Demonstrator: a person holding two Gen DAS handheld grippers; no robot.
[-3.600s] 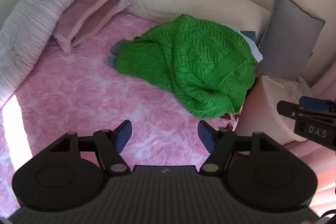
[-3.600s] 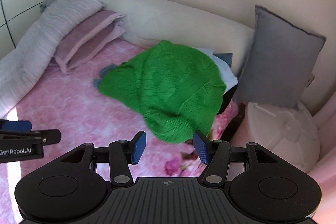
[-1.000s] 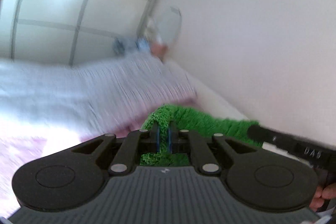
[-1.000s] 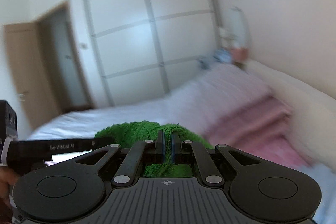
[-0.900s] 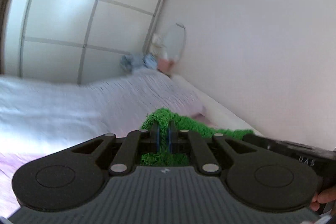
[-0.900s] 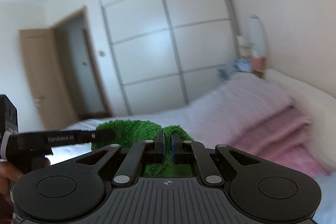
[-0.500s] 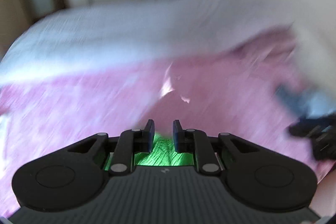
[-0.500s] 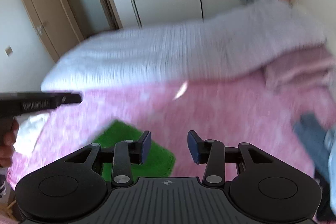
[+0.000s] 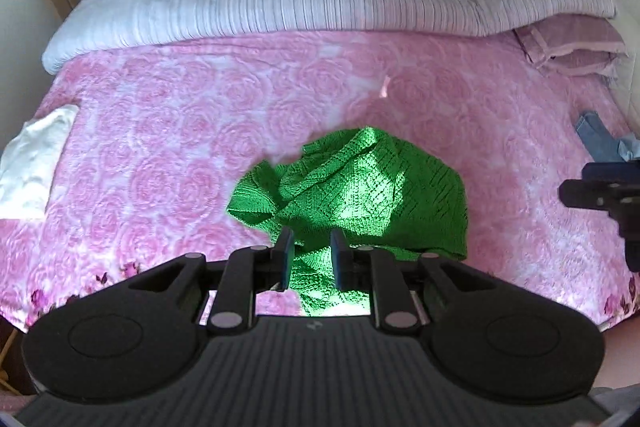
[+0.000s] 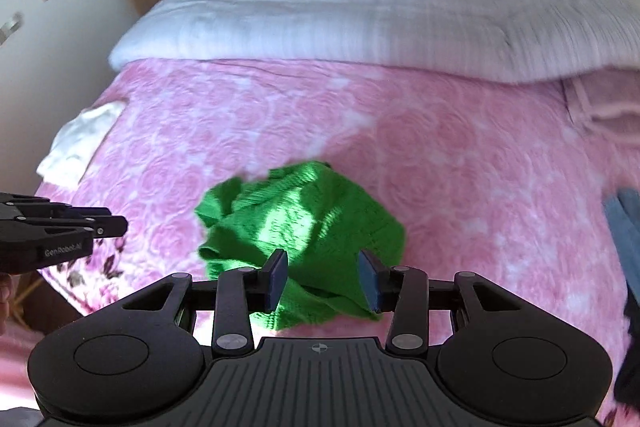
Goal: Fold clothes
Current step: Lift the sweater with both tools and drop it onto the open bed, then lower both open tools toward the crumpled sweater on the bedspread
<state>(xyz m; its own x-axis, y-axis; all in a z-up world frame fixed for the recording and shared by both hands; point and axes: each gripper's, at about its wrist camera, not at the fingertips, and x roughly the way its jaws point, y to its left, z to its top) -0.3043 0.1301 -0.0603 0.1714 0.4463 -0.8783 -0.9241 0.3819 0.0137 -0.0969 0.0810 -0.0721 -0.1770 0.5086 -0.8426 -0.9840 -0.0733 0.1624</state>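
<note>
The sweater (image 9: 352,187) lies crumpled on the bed (image 9: 160,131) just ahead of both tools, dropped for spreading. The left tool (image 9: 309,255) has just been opening and stands slightly parted; the right tool (image 10: 323,279) is spread. Neither pinches anything.

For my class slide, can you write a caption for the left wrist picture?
Left hand-held gripper open above a crumpled green sweater on the pink bedspread.
</note>
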